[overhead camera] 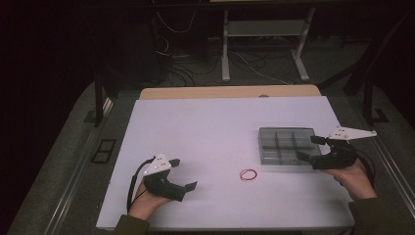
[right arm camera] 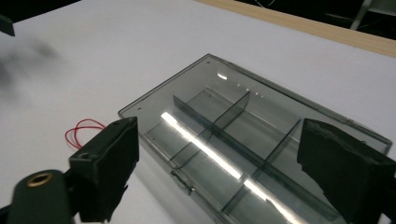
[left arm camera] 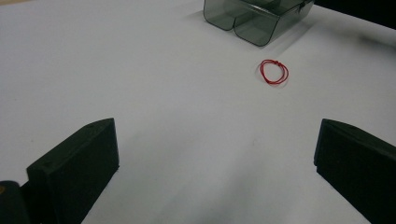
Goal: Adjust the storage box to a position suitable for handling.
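— Across the white desk (overhead camera: pixel 210 127), what's out?
— Dim room, cables behind. Near the right edge, a grey compartment box (overhead camera: pixel 286 145); the right claw (overhead camera: pixel 309 148) hovers at it, jaws apart, touching nothing.
— And the left claw (overhead camera: pixel 183 174)?
— Apart too, near the front-left corner; a red band (overhead camera: pixel 248 174) lies between them.

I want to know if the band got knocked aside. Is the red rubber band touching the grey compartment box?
Apart. The high view shows bare white table between the red rubber band and the grey compartment box.
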### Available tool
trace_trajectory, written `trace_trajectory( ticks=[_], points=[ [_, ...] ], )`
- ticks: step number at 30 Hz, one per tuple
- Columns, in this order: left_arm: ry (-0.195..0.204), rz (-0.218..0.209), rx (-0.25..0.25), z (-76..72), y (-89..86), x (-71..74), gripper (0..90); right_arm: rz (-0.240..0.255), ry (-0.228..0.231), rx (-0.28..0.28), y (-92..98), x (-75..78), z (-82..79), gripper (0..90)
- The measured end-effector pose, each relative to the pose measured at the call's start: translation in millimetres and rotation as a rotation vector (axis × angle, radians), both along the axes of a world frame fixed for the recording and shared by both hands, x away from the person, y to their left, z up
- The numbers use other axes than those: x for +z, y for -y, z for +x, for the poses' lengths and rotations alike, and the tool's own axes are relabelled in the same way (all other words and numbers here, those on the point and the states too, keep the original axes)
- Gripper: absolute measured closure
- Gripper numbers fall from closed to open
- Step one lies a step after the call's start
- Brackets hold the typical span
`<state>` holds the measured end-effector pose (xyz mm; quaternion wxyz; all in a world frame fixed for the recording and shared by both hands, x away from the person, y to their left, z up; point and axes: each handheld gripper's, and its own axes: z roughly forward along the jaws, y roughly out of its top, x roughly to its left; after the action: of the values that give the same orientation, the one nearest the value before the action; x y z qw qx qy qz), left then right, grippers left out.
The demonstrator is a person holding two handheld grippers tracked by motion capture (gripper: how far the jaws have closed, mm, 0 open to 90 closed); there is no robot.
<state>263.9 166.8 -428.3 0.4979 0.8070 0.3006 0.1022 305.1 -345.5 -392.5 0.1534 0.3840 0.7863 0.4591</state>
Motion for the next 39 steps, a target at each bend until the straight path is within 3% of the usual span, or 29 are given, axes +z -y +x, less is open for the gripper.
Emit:
trace_trajectory(
  ticks=[7,11,25,34,39],
  points=[
    [-0.001,0.003,-0.002,-0.4,0.7,-0.1,0.0,0.006,-0.019,-0.036,12.0,3.2,10.5,15.7],
    [0.000,0.002,-0.004,-0.2,0.4,-0.2,0.0,0.010,-0.022,-0.058,21.2,4.4,16.0,23.2],
    [0.001,0.011,-0.016,-0.5,0.1,-0.1,0.0,-0.042,-0.027,-0.113,36.8,1.2,30.0,40.4],
    [0.001,0.019,-0.016,-0.8,0.4,-0.2,0.0,-0.050,-0.028,-0.181,54.6,-6.6,33.6,59.9],
    [0.003,0.019,-0.018,-1.6,0.6,0.2,0.0,-0.067,-0.058,-0.227,62.4,-12.1,33.6,70.9]
  ],
)
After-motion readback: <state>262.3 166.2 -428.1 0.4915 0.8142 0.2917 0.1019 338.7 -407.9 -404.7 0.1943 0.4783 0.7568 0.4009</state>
